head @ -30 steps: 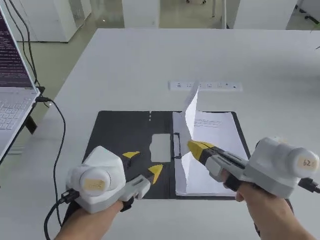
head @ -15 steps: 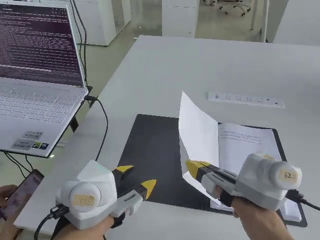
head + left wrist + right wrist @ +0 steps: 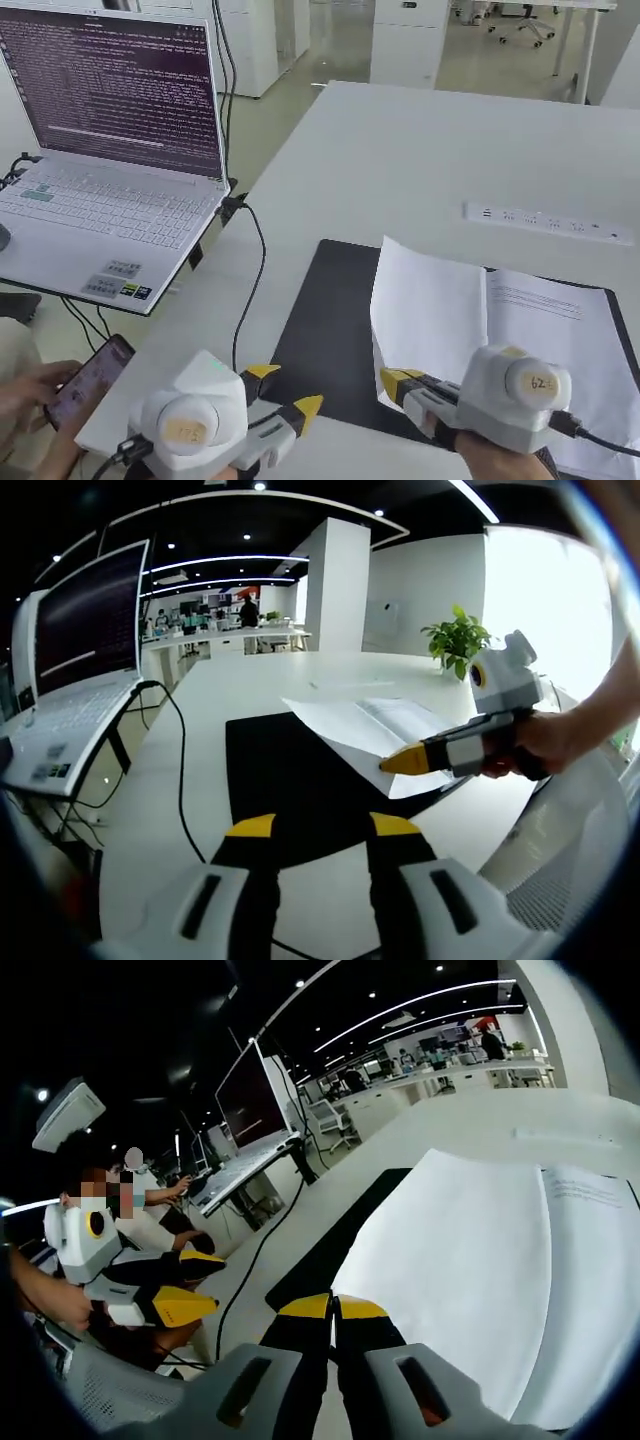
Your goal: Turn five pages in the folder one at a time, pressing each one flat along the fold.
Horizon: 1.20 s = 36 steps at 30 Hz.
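Right gripper (image 3: 392, 381) — jaws pinched on the raised page (image 3: 428, 310) at its lower corner; left gripper (image 3: 285, 388) — jaws apart, just beside the folder's (image 3: 318, 330) near edge.

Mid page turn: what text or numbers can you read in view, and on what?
"62", then an unclear mark: round label on the right gripper.
Round sticker on the left gripper: digits, blurred.
Laptop screen: text lines, too small.
Laptop stickers: too small.
Lifted page: blank side.
Sheet beneath: printed lines, too small.
Power strip: marks unreadable.
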Each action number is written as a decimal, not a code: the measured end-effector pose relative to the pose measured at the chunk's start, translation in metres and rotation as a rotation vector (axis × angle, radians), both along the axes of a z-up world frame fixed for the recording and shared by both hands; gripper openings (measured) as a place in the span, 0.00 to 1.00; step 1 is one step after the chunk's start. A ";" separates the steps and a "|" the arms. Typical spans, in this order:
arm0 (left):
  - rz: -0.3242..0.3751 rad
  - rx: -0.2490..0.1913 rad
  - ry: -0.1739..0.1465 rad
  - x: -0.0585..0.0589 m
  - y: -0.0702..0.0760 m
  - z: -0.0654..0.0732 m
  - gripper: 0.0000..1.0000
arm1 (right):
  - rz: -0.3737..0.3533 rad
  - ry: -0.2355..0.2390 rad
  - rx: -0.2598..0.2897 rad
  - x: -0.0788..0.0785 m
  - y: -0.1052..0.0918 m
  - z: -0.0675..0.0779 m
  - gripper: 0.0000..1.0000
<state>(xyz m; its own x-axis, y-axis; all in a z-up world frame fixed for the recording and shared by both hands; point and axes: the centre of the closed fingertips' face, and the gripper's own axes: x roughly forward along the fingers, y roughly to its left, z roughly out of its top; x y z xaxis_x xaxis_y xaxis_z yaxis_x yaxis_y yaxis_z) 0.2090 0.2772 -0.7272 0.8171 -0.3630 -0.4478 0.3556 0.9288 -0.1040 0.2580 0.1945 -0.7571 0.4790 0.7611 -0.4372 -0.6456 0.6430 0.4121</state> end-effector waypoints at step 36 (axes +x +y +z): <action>-0.146 0.054 0.071 0.032 -0.055 -0.056 0.28 | -0.040 0.058 0.074 0.007 -0.032 -0.013 0.05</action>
<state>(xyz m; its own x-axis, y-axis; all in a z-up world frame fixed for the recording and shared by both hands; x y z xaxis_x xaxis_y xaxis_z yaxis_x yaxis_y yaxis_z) 0.2415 0.2224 -0.7832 0.7231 -0.4498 -0.5242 0.4810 0.8726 -0.0852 0.2648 0.1627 -0.7698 0.4850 0.7735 -0.4081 -0.5940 0.6338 0.4954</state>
